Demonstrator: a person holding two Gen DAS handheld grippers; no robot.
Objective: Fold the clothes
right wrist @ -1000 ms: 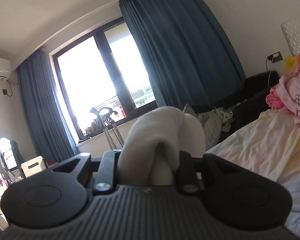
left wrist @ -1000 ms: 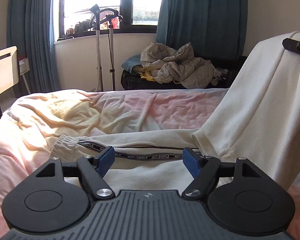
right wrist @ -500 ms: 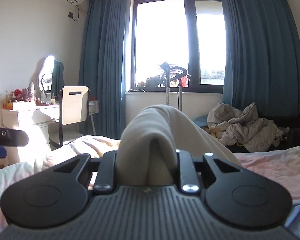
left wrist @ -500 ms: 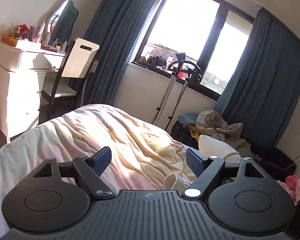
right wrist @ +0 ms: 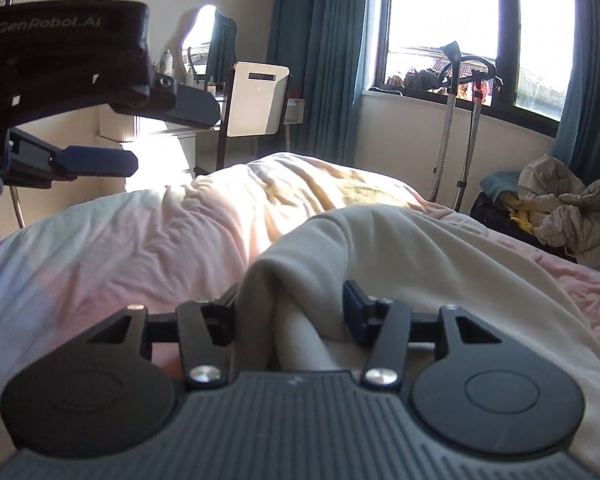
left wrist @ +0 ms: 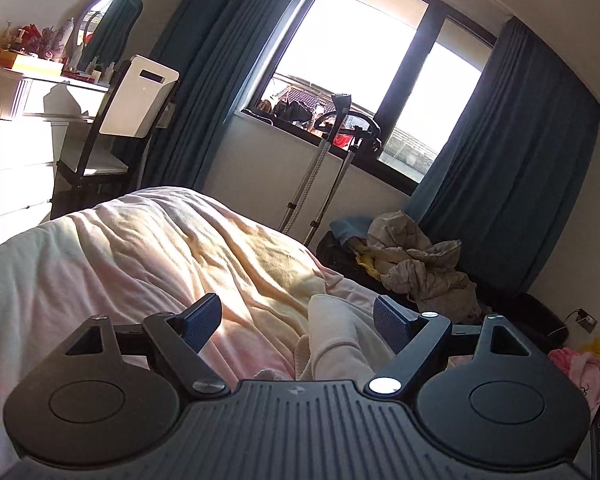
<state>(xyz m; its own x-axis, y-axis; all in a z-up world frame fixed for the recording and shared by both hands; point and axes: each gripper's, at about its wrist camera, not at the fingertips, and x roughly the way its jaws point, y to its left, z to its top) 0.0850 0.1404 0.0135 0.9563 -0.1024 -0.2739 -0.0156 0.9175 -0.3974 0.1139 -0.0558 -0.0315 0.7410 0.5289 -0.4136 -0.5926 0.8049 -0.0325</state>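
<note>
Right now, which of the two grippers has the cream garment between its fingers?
The right gripper: a fold of the cream garment sits between its fingers. The left gripper is spread open and empty above the bed.

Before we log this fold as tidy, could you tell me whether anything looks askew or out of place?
Yes: the cream garment lies humped and bunched on the bedspread, not flat, a fold still gathered between the right gripper fingers. The left gripper hangs open above it, holding nothing. A crumpled clothes heap sits beyond the bed.

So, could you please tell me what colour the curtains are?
Dark teal-blue curtains, clearest in the left wrist view.
</note>
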